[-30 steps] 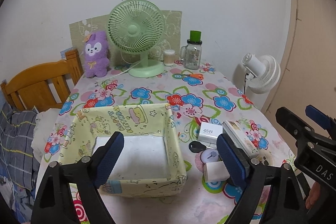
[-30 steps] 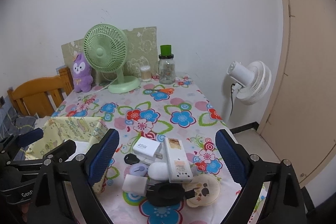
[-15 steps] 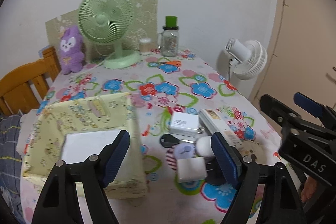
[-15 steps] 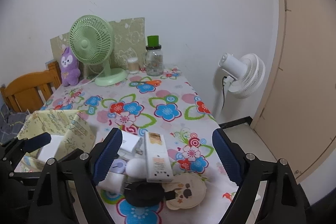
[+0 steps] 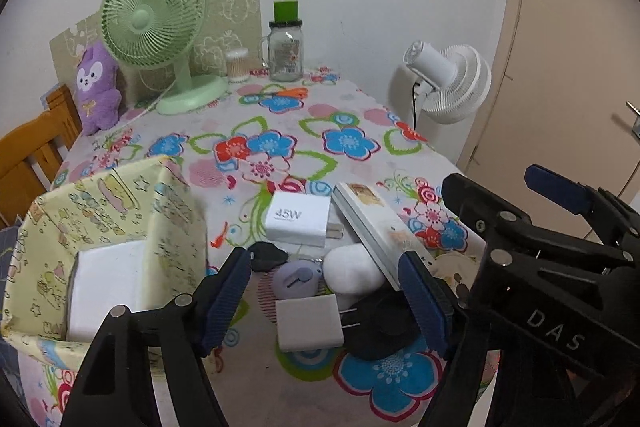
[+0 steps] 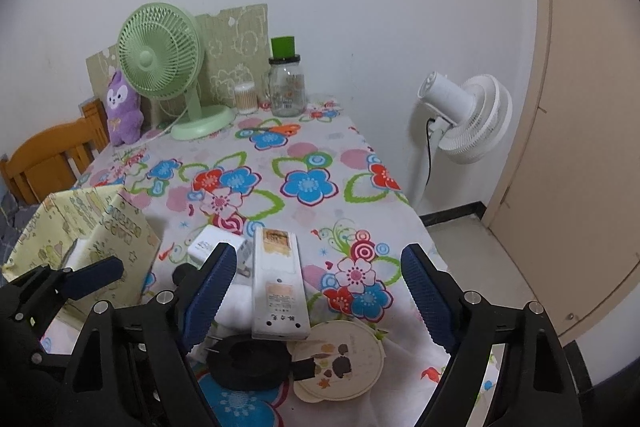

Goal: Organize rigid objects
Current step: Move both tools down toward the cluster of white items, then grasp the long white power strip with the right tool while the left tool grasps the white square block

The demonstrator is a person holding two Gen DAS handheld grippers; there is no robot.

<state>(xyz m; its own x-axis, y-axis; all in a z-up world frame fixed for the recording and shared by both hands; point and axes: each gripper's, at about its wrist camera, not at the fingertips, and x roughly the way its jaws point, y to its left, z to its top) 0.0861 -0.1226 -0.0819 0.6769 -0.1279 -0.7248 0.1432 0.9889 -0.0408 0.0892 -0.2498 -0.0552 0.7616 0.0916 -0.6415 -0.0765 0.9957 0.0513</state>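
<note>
While both my grippers hang over the near end of the table, its flowered cloth carries everything. Largest on it: the yellow fabric box at my left, upright and open-topped, a white pad lying flat inside. Far end, by the wall: green fan, purple plush toy, glass jar with a green lid.

The clutter sits just right of the box. A long white remote lies lengthwise, its near end resting on a black round thing. Beside that, a round cream case with leaf prints. Left of the remote: the white charger marked 45W, a white rounded case, a small white plug, a lilac disc, a black key fob.

Left gripper: jaws closing, roughly half apart, nothing gripped; the plug and disc lie below, between the pads, untouched. Right gripper: jaws closing, wide apart, empty; the remote lies between and below them, nearer the left pad.
</note>
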